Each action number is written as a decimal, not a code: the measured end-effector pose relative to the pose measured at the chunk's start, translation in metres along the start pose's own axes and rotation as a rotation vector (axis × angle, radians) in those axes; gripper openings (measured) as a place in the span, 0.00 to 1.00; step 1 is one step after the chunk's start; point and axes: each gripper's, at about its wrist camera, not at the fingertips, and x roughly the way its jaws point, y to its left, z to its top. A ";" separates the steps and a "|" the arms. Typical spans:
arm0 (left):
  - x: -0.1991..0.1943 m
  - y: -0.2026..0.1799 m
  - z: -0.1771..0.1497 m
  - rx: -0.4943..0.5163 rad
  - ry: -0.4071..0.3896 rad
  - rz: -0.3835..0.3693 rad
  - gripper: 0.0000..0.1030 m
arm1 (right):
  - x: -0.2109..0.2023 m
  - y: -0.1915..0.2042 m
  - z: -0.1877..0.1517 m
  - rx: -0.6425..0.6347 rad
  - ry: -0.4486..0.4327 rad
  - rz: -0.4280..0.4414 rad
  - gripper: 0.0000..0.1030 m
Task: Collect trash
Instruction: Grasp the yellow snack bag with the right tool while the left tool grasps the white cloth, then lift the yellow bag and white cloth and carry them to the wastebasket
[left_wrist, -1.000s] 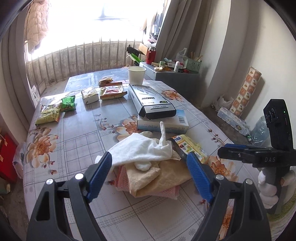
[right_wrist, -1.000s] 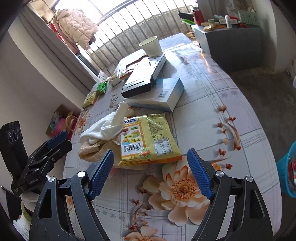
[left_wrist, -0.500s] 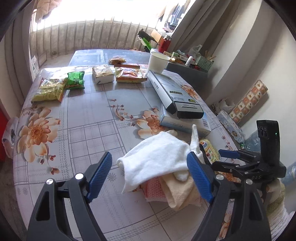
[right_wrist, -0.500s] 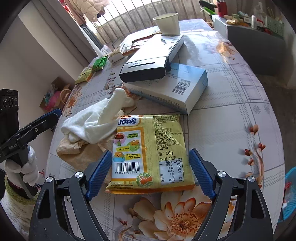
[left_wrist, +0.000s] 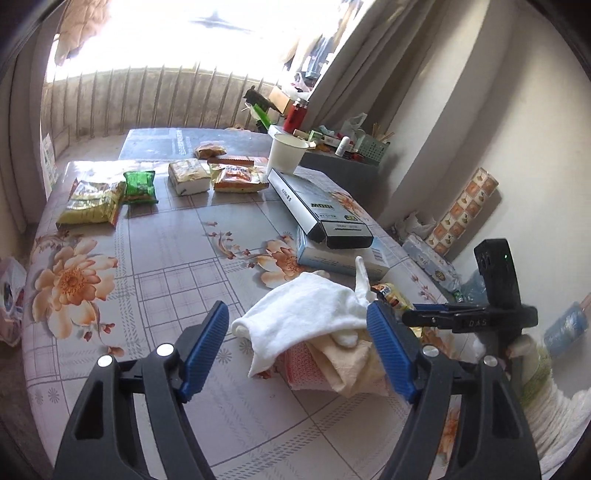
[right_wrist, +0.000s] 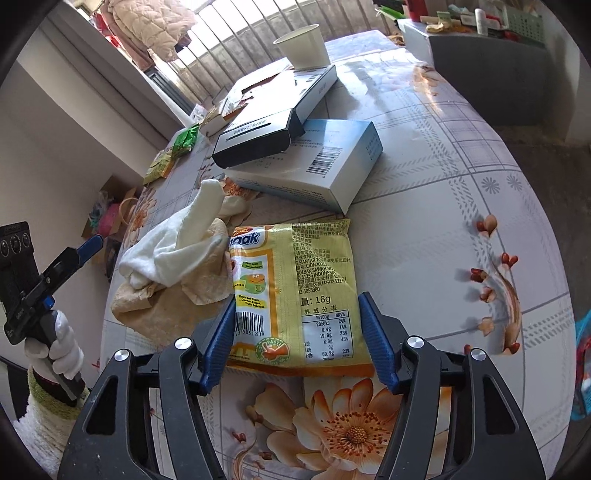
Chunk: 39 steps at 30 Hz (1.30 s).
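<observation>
Right wrist view: yellow snack packet (right_wrist: 295, 291), flat on the table (right_wrist: 443, 229) beside the cloths (right_wrist: 173, 258), light, crinkly, slippery film; my right claw (right_wrist: 297, 338), just closing, straddles its near end, seemingly not yet pinching; best gripped by that sealed edge.

Hand-held gripper (right_wrist: 297, 338): black frame, 2 blue ribbed pads, silver screws; white glove (right_wrist: 64, 345).
</observation>
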 end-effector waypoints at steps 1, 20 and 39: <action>-0.001 -0.008 -0.002 0.058 -0.002 0.028 0.72 | -0.002 -0.002 -0.001 0.007 -0.003 0.005 0.57; 0.059 -0.005 -0.021 0.391 0.151 0.211 0.52 | -0.009 -0.013 -0.007 0.051 -0.009 0.031 0.57; 0.029 0.007 0.004 0.147 0.030 0.156 0.07 | -0.034 -0.013 -0.010 0.068 -0.069 0.056 0.50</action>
